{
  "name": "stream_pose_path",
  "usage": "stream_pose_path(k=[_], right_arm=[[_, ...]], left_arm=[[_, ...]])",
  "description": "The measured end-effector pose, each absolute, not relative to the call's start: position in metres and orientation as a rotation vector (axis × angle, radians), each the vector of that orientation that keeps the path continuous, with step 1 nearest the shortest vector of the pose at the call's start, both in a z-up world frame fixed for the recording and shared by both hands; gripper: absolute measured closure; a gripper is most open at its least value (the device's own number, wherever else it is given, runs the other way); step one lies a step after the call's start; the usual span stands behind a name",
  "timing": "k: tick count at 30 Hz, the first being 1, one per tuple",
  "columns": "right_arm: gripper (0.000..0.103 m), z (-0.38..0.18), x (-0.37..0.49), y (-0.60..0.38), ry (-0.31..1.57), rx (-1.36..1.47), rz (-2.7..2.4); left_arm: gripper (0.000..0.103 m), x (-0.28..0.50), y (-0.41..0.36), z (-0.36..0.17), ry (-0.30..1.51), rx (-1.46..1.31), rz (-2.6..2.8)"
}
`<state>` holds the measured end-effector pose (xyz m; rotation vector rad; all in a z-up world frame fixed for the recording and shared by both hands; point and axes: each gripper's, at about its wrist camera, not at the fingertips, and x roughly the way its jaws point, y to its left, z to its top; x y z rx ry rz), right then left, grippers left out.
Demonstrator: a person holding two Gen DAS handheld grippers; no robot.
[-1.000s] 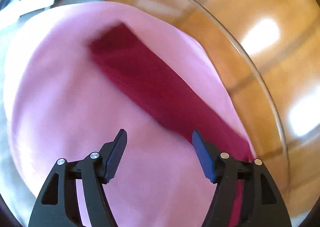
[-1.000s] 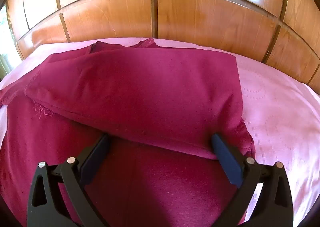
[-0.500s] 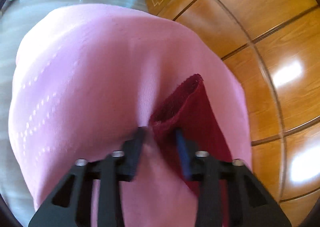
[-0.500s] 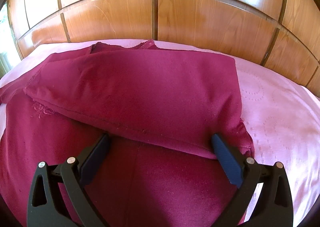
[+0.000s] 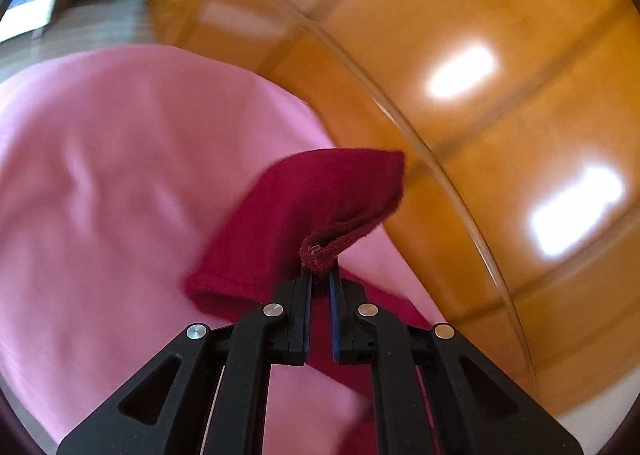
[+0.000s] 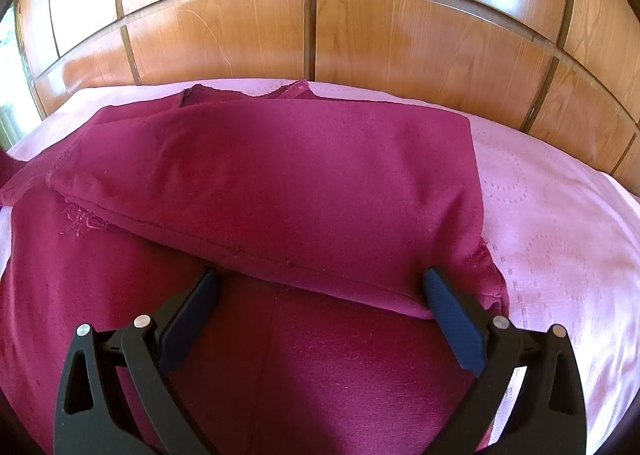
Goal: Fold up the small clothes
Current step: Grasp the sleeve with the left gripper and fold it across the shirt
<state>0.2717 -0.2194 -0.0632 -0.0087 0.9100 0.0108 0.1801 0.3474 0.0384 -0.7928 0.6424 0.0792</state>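
A dark red garment (image 6: 280,191) lies on a pink bedspread (image 6: 552,239), with its upper part folded down over the lower part. My right gripper (image 6: 320,291) is open and hovers low over it, its fingers either side of the fold's hem. In the left wrist view my left gripper (image 5: 319,275) is shut on the hemmed end of a narrow red strip of the garment (image 5: 312,199) and holds it lifted above the bedspread (image 5: 120,175), the cloth curling over the fingertips.
A glossy wooden headboard (image 6: 312,31) rises just behind the bed and fills the right of the left wrist view (image 5: 480,135). Floor and a white object (image 5: 28,11) show blurred at the far left, beyond the bed's edge.
My left gripper went from open above the red strip, to closing on its end, to shut and lifting it up off the bedspread. My right gripper has stayed in place, open.
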Motion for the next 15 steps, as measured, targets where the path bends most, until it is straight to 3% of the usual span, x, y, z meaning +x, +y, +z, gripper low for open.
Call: stream_pose_path(k=[12, 14, 15], right_arm=[[0.002, -0.062, 0.272, -0.221, 0.908, 0.012, 0.025], [0.002, -0.061, 0.272, -0.223, 0.912, 0.018, 0.033], [0.002, -0.059, 0.272, -0.223, 0.915, 0.018, 0.038]], left_arm=[[0.097, 0.243, 0.133, 0.009, 0.870, -0.541, -0.253], [0.091, 0.239, 0.118, 0.001, 0.903, -0.505, -0.269], [0.082, 0.238, 0.116, 0.000, 0.911, -0.499, -0.275]])
